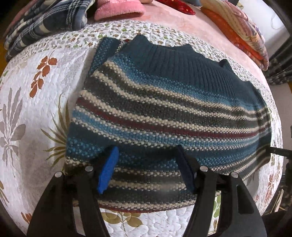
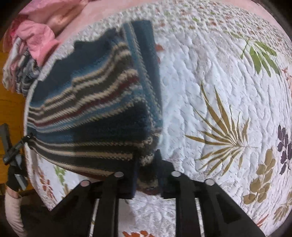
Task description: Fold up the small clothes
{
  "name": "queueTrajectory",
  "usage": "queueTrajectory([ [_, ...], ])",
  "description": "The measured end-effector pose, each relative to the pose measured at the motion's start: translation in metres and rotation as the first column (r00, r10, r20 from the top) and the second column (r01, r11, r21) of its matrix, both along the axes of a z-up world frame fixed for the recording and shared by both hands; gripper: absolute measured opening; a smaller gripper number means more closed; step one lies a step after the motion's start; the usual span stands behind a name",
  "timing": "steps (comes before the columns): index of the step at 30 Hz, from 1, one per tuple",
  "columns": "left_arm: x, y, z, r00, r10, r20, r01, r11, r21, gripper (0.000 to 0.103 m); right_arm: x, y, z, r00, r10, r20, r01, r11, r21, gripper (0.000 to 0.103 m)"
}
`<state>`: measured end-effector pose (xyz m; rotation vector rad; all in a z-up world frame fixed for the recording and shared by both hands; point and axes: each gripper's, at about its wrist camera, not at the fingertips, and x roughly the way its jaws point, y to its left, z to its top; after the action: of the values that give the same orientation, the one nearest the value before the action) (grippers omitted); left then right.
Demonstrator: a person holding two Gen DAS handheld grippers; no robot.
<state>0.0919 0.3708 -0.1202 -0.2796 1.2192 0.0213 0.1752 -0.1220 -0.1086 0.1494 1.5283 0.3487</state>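
A home bedroom. A white quilt (image 1: 36,102) printed with leaves covers a bed over a pink sheet (image 1: 182,23). At 12 o'clock lie folded clothes: a plaid piece (image 1: 45,21) at 11, a pink one (image 1: 118,11), and stacked blankets (image 1: 242,32) at 1. Wooden floor (image 2: 9,102) shows at 9 in the right view.
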Motion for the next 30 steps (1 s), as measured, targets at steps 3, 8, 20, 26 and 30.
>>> queueTrajectory([
  [3, 0.005, -0.004, 0.013, 0.998, -0.007, 0.063, 0.009, 1.000, -0.027, 0.064, 0.007, -0.001, 0.015, 0.999, -0.026, 0.047, 0.023, 0.997, 0.070, 0.059],
  [8, 0.011, -0.007, 0.016, 0.996, 0.006, 0.093, 0.001, 0.997, -0.072, 0.066, 0.019, -0.006, 0.011, 0.996, -0.076, 0.049, 0.068, 0.988, 0.137, 0.069],
  [20, 0.010, 0.001, 0.003, 0.998, 0.020, 0.060, -0.017, 0.999, -0.047, 0.067, 0.033, -0.003, -0.027, 0.996, -0.085, 0.003, 0.084, 0.983, 0.165, 0.070],
  [26, 0.010, -0.002, 0.000, 0.998, -0.003, 0.060, 0.005, 1.000, -0.027, 0.070, 0.034, 0.001, -0.028, 0.996, -0.092, 0.004, 0.089, 0.969, 0.232, 0.047],
  [30, 0.010, -0.001, 0.000, 0.998, 0.007, 0.062, -0.005, 0.999, -0.041, 0.070, 0.034, 0.005, -0.019, 0.997, -0.079, 0.024, 0.070, 0.963, 0.262, 0.033],
])
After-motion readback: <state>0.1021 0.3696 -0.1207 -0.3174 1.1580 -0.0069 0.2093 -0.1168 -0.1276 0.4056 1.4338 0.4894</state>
